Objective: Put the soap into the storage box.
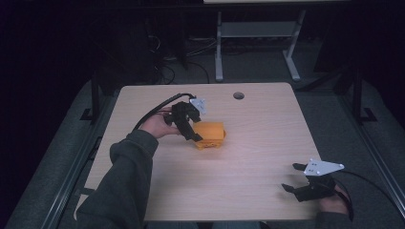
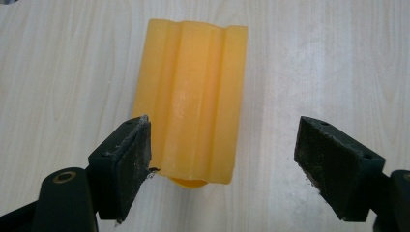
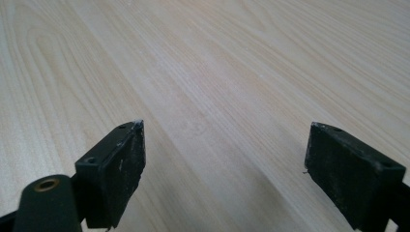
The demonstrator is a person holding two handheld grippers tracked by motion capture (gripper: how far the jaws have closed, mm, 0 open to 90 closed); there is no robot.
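Light wood bench point(image 1: 248, 157) carries everything. Orange ridged block point(image 1: 210, 135) lies left of bench centre, toward far half (long ridges run away from camera in left gripper view). Left gripper point(image 2: 220, 159) poised over block's near end, jaws spread wide, one pad just beside block's edge, other well clear; nothing gripped. Right gripper point(image 1: 292, 177) at near right corner, jaws wide apart, empty, well apart from block.
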